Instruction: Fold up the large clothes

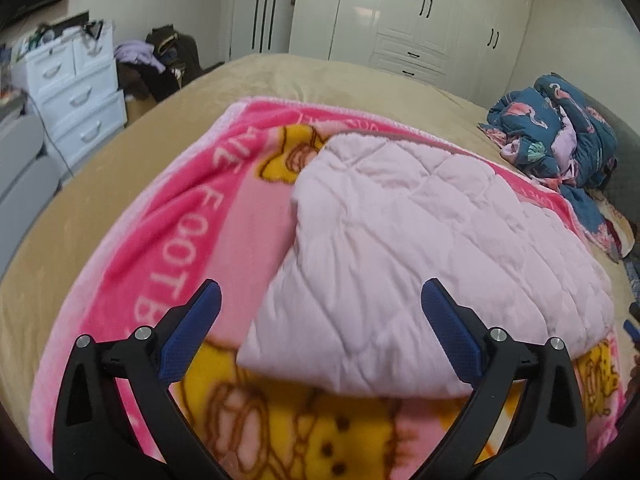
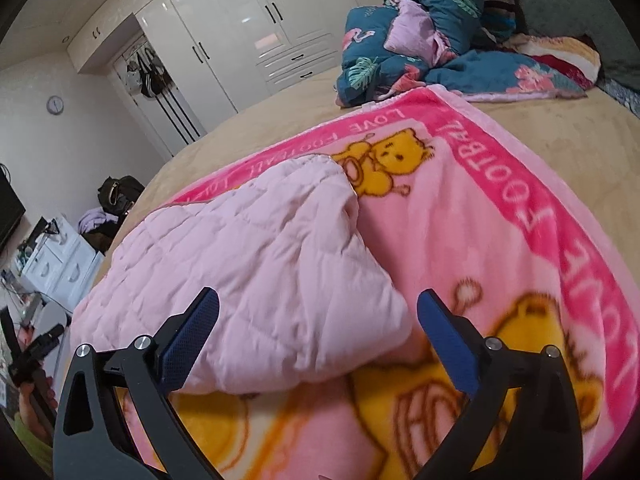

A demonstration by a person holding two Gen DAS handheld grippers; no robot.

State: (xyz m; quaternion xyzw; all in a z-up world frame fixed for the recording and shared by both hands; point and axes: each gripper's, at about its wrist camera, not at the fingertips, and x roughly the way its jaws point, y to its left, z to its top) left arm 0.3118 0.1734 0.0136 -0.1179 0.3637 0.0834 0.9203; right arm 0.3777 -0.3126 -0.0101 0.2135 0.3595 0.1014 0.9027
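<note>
A pale pink quilted garment (image 1: 420, 232) lies folded on a pink cartoon-bear blanket (image 1: 172, 232) spread over the bed. My left gripper (image 1: 320, 296) is open and empty, hovering just above the garment's near left edge. In the right wrist view the same garment (image 2: 248, 264) lies on the blanket (image 2: 500, 208). My right gripper (image 2: 318, 304) is open and empty, its fingers straddling the garment's near right corner from above.
A tan bedsheet (image 1: 280, 76) covers the bed. A crumpled teal floral quilt (image 1: 560, 132) sits at the bed's far side, also in the right wrist view (image 2: 432, 40). White wardrobes (image 1: 400, 8) and white drawers (image 1: 76, 88) stand beyond. The other gripper's handle (image 2: 36, 352) shows at left.
</note>
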